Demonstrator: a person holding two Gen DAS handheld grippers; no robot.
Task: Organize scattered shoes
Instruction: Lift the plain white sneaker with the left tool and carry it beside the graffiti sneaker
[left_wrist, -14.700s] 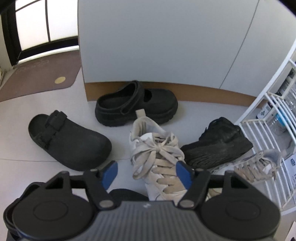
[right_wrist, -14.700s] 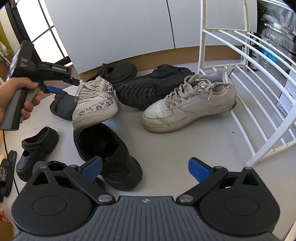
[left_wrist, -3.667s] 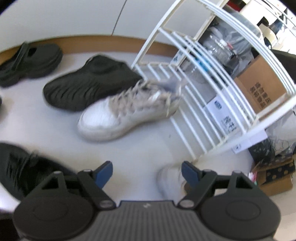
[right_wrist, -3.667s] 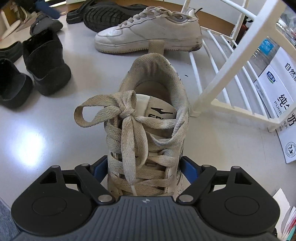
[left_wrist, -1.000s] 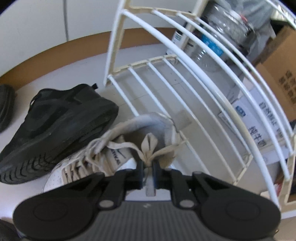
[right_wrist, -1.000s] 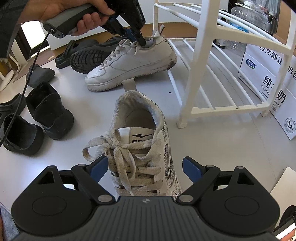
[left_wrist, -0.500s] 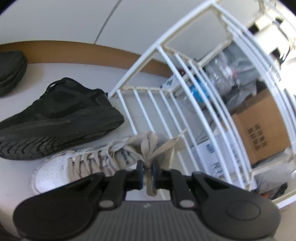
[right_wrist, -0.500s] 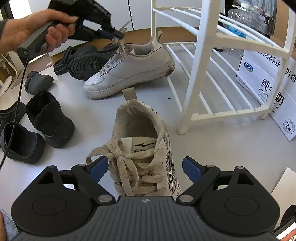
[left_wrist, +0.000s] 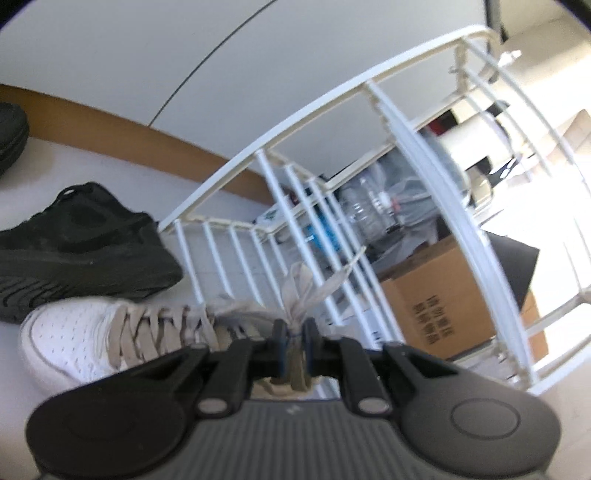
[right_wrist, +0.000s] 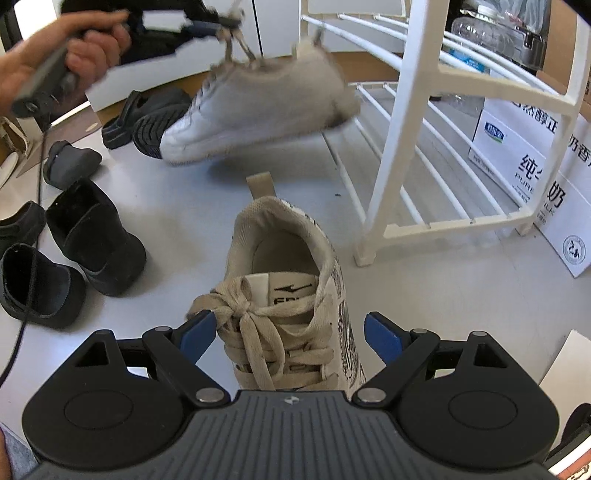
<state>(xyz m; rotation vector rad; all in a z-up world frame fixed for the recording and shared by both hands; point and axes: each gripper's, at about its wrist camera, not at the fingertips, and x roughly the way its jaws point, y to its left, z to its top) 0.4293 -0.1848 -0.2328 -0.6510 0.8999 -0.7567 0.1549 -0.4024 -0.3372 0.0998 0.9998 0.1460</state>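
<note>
My left gripper (left_wrist: 293, 341) is shut on the beige laces of a plain white sneaker (left_wrist: 92, 343) and holds it in the air; in the right wrist view that sneaker (right_wrist: 258, 107) hangs tilted, off the floor, beside the white wire shoe rack (right_wrist: 413, 122). My right gripper (right_wrist: 290, 334) is open, its blue pads either side of a printed white sneaker (right_wrist: 291, 288) that stands on the floor, heel away from me. The rack also shows in the left wrist view (left_wrist: 332, 192).
A black sneaker (left_wrist: 81, 240) lies left of the rack. Black slip-on shoes (right_wrist: 92, 236) and a clog (right_wrist: 144, 114) lie at the left on the grey floor. Cardboard boxes (left_wrist: 443, 295) and white cartons (right_wrist: 535, 162) stand behind the rack.
My left gripper has lifted the plain white sneaker by its laces off the floor. My right gripper stays open over the printed sneaker, slightly closer to it.
</note>
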